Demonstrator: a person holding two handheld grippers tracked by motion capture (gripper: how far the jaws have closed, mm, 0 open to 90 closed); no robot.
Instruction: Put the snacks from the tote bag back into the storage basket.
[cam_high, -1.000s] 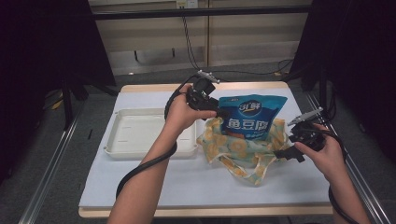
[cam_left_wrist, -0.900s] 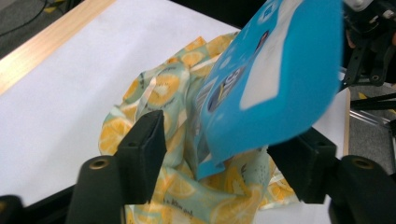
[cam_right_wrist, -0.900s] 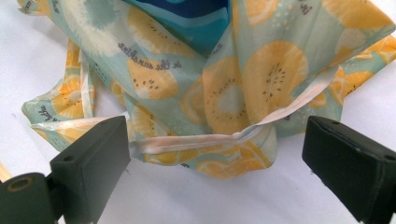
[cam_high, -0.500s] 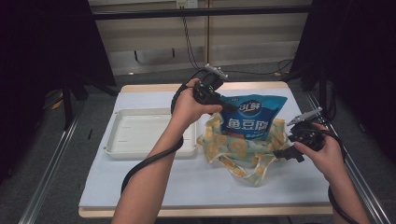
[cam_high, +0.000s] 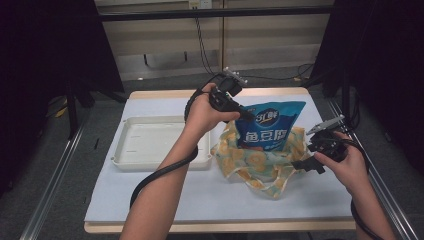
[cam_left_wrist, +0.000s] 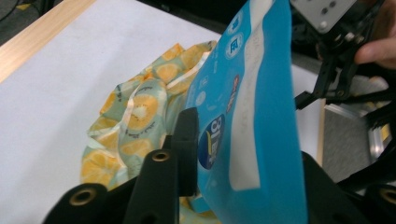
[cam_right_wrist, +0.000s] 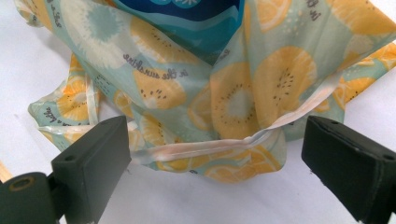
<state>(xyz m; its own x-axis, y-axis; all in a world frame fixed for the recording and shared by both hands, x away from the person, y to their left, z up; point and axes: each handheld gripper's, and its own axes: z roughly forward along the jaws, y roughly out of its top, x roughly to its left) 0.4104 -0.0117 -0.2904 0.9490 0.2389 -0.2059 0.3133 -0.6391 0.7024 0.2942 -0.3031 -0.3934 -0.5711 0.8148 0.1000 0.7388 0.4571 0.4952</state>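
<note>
A blue snack pouch (cam_high: 272, 127) stands upright inside a fabric bag printed with orange slices (cam_high: 250, 161) on the white table cover. My left gripper (cam_high: 245, 116) is at the pouch's upper left corner. Its jaws have just been closing, and in the left gripper view the pouch (cam_left_wrist: 252, 116) sits between them with the pads of the left gripper (cam_left_wrist: 247, 154) pressed on it. My right gripper (cam_high: 301, 165) is at the bag's right side, open. In the right gripper view the bag's hem (cam_right_wrist: 219, 144) lies loose between the wide jaws of the right gripper (cam_right_wrist: 217, 140).
A shallow white tray (cam_high: 131, 122) lies to the left of the bag, beside my left forearm. The table's wooden front edge (cam_high: 210, 226) runs along the bottom. Dark frame posts stand on both sides.
My left gripper has shifted slightly right onto the pouch's upper corner and its jaws have closed on it. The right hand and the bag have stayed put.
</note>
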